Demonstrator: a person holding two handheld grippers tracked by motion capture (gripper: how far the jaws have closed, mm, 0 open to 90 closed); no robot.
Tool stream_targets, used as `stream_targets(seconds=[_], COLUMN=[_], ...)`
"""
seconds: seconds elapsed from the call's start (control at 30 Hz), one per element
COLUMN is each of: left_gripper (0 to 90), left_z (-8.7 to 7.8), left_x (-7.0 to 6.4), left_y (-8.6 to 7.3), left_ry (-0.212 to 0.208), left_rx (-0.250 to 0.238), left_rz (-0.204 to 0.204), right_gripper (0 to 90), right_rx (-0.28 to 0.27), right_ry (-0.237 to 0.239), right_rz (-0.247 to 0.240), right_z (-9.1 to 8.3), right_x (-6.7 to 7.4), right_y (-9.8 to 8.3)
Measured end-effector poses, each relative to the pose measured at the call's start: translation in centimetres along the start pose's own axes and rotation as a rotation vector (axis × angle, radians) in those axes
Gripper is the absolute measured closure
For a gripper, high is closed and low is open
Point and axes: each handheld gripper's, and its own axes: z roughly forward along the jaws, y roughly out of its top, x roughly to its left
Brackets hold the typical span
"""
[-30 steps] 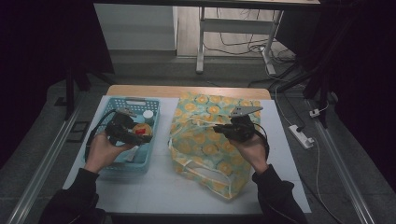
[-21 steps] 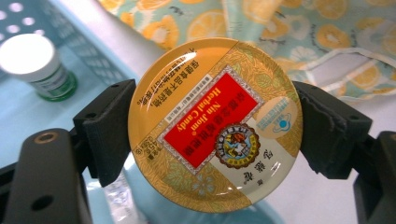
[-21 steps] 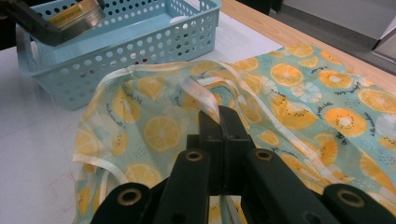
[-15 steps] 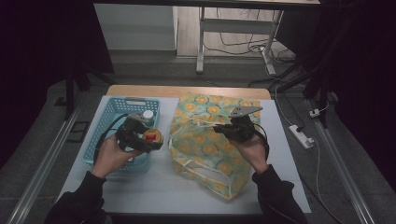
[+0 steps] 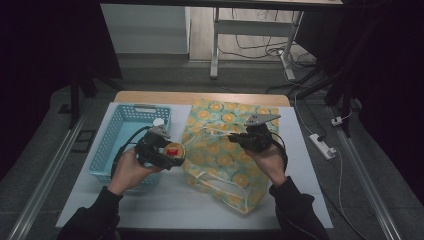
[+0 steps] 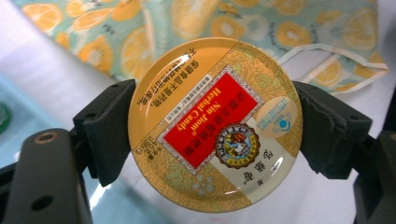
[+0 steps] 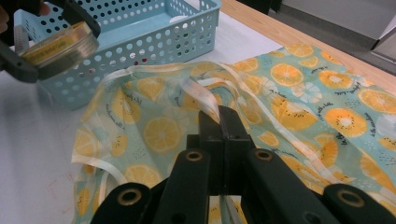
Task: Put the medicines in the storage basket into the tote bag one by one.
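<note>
At the left of the table stands the blue basket (image 5: 116, 145), with a small white-capped item in its far corner that is too small to identify. Just past its right wall, the left gripper (image 5: 170, 151) holds the round candy tin (image 6: 215, 125), jaws clamped on opposite points of its rim, lid up and roughly level. To the tin's right lies the orange-print bag (image 5: 225, 150), its mouth facing the basket. The right gripper (image 7: 219, 122) is closed on the bag's pale rim strap, apparently lifting the edge. So the opening lies directly right of the tin, near it, and the left hand is the nearer; a short level slide rightward should carry the tin inside.
</note>
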Motion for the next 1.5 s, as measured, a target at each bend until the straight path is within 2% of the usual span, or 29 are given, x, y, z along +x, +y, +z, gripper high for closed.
stream_targets(seconds=[0.43,0.67,1.0,1.5], left_gripper=[20.2,20.2,20.2,20.2], left_z=[2.1,3.2,4.9,8.3], left_x=[-1.2,-2.1,-3.1,-3.8], left_y=[1.1,2.0,3.5,5.1], left_ry=[-0.036,-0.061,-0.074,-0.102], left_rx=[0.019,0.019,0.023,0.039], left_rz=[0.036,0.066,0.101,0.113], right_gripper=[90.0,90.0,90.0,90.0], right_rx=[-0.003,0.002,-0.002,-0.005], right_ry=[-0.005,-0.003,-0.008,-0.011], right_rz=[0.008,0.002,0.008,0.006], right_z=[0.0,0.1,0.1,0.2], right_x=[-0.1,0.0,-0.1,0.0], right_y=[-0.1,0.0,0.0,0.0])
